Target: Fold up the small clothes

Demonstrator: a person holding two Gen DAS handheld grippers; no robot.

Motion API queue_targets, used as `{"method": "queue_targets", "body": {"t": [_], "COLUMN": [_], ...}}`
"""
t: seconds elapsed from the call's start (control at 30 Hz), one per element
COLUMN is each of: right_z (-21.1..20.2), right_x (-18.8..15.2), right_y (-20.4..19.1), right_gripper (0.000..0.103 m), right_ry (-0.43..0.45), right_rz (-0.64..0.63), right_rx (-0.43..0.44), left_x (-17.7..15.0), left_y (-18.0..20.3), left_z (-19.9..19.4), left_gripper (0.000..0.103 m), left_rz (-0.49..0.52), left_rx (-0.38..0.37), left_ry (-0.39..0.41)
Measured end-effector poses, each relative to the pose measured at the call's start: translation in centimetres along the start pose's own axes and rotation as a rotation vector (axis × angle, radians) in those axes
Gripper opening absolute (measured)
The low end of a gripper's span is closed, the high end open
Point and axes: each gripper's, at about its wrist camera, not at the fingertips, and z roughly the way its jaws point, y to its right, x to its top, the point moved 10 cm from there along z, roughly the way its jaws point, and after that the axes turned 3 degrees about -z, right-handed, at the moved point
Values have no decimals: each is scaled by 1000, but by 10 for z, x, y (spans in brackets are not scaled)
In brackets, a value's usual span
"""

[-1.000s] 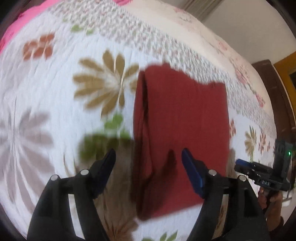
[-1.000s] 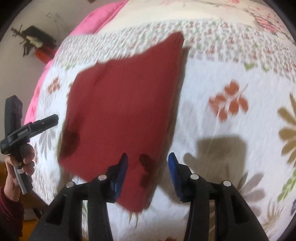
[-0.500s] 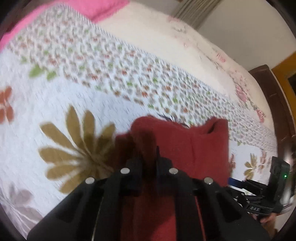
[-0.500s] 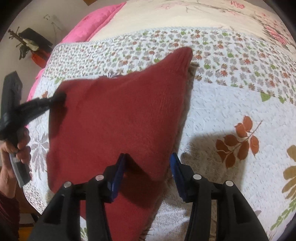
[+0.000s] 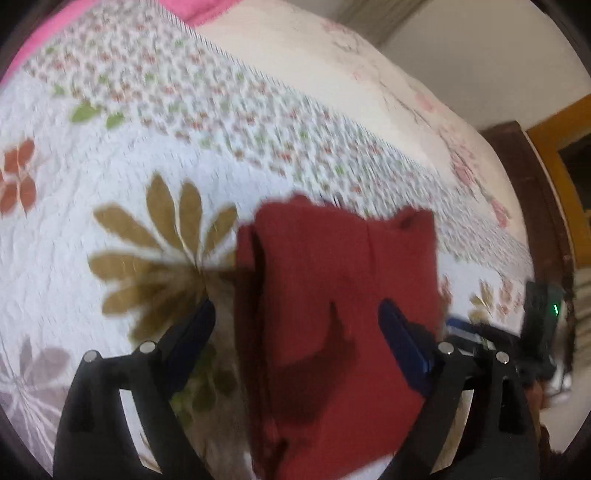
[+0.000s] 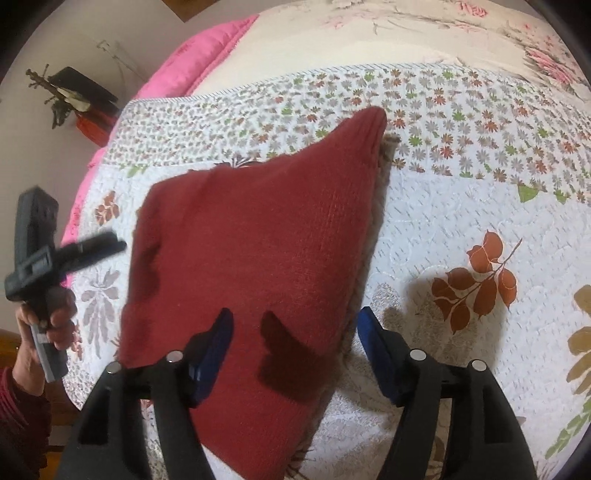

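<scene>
A dark red knit garment (image 5: 332,314) lies folded in a rough rectangle on the floral quilt (image 5: 110,166). My left gripper (image 5: 295,332) hovers open above the garment's near part, one finger on each side, and holds nothing. In the right wrist view the garment (image 6: 258,240) fills the middle, with a stacked folded edge along its right side. My right gripper (image 6: 295,343) is open wide over the near right edge, gripping nothing. The left gripper (image 6: 107,243) shows blurred at the garment's left, held by a hand (image 6: 51,325).
The white quilt with brown, red and green flowers (image 6: 476,288) covers the bed. A pink blanket (image 6: 192,62) and a cream rose-print cover (image 6: 406,33) lie beyond. The quilt's edge (image 6: 74,387) drops off at left. A dark wooden bedpost (image 5: 532,192) stands at right.
Half a second ago my left gripper was shut on the red garment's far edge. Now it is open and drawn back. The right gripper's fingers have spread wider.
</scene>
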Motion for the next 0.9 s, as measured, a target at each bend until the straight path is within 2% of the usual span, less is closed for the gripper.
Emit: {"method": "queue_targets", "body": {"t": [0.1, 0.17, 0.23, 0.3, 0.43, 0.53, 0.63, 0.77, 0.8, 0.83, 0.87, 0.9], "right_z": [6, 11, 15, 20, 31, 40, 51, 66, 70, 72, 73, 72], "right_x": [-2, -3, -7, -10, -11, -11, -10, -10, -10, -10, -9, -9], "right_y": [3, 3, 3, 1, -3, -3, -1, 1, 0, -2, -3, -4], "right_gripper": [71, 71, 71, 72, 74, 77, 80, 81, 78, 71, 69, 63], "right_ry": [-14, -25, -37, -50, -66, -70, -80, -94, -96, -96, -95, -92], "right_rz": [3, 12, 12, 3, -8, 16, 53, 106, 117, 125, 132, 131], "right_rx": [-15, -10, 0, -1, 3, 27, 60, 115, 132, 154, 158, 157], "left_x": [-14, -21, -24, -25, -23, -23, -22, -23, -23, -23, -25, -25], "left_y": [-8, -8, -10, -12, -7, 0, -1, -1, 0, 2, 7, 10], "left_z": [15, 31, 44, 54, 67, 75, 82, 84, 84, 84, 84, 85], "left_gripper": [90, 90, 90, 90, 90, 90, 91, 89, 85, 67, 51, 50], "left_rz": [0, -19, -26, -19, -18, 20, 23, 30, 37, 37, 23, 4], "left_rx": [6, -35, -37, -27, -60, -62, -107, -123, -116, -124, -161, -167], "left_ry": [-57, -99, -119, -131, -151, -173, -195, -189, -182, -181, -190, -184]}}
